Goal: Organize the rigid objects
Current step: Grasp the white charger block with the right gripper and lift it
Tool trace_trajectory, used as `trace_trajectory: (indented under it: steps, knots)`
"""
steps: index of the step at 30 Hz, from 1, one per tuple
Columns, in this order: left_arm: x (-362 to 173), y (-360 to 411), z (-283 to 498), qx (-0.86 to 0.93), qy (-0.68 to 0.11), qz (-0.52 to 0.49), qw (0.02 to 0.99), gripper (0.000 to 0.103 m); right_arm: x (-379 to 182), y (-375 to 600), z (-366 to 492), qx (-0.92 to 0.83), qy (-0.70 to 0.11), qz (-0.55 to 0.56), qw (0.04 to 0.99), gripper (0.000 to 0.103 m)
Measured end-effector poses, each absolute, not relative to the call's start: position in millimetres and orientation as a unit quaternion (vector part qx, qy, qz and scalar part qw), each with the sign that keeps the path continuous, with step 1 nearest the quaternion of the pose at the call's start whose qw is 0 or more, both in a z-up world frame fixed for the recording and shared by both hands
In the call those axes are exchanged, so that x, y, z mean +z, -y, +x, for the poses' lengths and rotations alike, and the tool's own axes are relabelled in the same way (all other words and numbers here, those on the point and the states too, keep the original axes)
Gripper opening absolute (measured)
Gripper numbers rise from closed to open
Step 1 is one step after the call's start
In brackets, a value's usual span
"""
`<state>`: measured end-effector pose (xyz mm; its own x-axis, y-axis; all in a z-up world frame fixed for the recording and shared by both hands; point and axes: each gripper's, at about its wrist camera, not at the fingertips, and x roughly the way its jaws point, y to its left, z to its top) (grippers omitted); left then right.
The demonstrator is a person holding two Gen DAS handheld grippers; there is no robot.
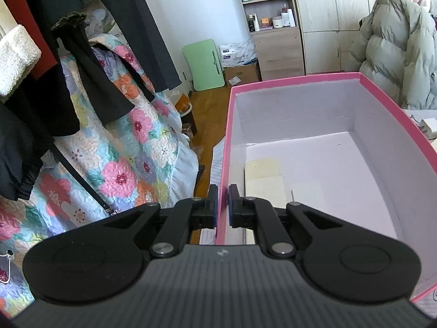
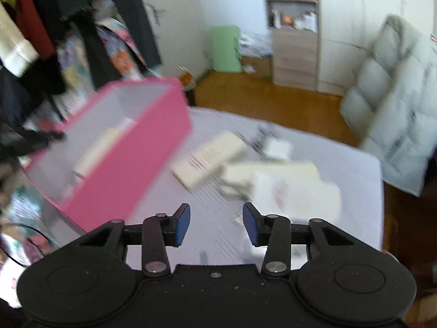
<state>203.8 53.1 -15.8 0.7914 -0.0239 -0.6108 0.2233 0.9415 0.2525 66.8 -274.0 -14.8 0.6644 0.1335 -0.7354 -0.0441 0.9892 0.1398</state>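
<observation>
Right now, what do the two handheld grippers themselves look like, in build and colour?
The left gripper and the right gripper look alike: matte black plastic bodies with ribbed top plates, two round black discs at the sides, black linkage arms on silver pivot pins, and flat blue pads on the fingers. No cables, sleeves or hands show.

The pink cardboard box (image 1: 300,142) looks matt, with a smooth white paper lining. The floral quilt (image 1: 123,164) is stitched cloth; the floor (image 2: 273,101) is glossy wood.

Wooden floor (image 1: 210,98), pale wardrobe (image 1: 333,22), open shelves (image 1: 266,2).
</observation>
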Motion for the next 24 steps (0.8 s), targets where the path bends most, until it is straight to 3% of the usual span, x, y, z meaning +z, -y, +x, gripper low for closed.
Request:
trace_trajectory:
  steps: [4,14,21,24]
  knots:
    - [-15.2,-52.9,203.8,-0.062,-0.319,0.154,0.933,0.007,-39.2,280.1,65.8,0.016,-0.426,0.032,0.904,0.050]
    - [-14.5,-51.8,205.4,-0.059,-0.323,0.156,0.932,0.007,-69.4,286.0,85.0,-0.012,-0.456,-0.002,0.890,0.070]
    - [-14.4,-52.4,205.6,-0.060,-0.324,0.155,0.932,0.007,-84.9,281.3,104.2,-0.009,-0.483,-0.012,0.875,0.070]
    - [-14.4,-52.1,205.6,-0.060,-0.323,0.155,0.932,0.007,-86.9,283.6,106.5,-0.014,-0.484,0.007,0.875,0.063]
